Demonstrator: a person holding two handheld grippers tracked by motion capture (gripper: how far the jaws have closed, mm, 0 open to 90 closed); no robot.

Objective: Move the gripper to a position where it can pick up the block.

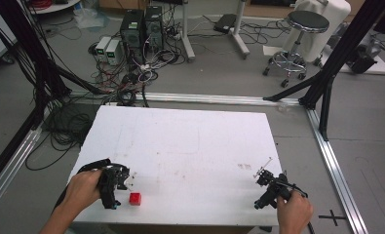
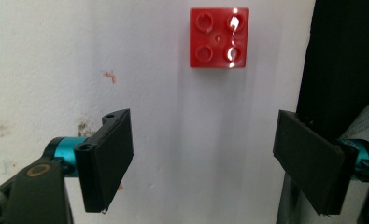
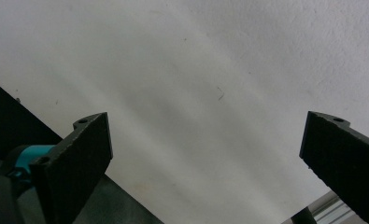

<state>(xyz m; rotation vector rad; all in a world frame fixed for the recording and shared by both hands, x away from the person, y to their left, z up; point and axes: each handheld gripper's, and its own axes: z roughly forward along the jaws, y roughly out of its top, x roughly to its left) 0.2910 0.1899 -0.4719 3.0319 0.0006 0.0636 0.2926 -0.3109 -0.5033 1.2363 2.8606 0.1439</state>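
Grey floor all round, cables (image 1: 131,73) tangled beyond the far edge, a round black stool (image 1: 304,22) off at the back right, and in the middle the white surface (image 1: 190,146), scuffed and faintly stained. Down at the near left the left tongs (image 1: 116,192) hang just beside a small red brick (image 1: 135,198), jaws spread wide and gripping nothing; in the left gripper view that brick (image 2: 219,38) lies studs up ahead of the released jaws, close to the surface's edge, with a dark drop just beyond it. Over at the near right corner the right tongs (image 1: 264,187) are likewise released, jaws far apart over bare white; part of that hand (image 1: 295,214) is cut off by the frame. Plenty of open white between the two tools. The stains near the middle are too faint to make out.
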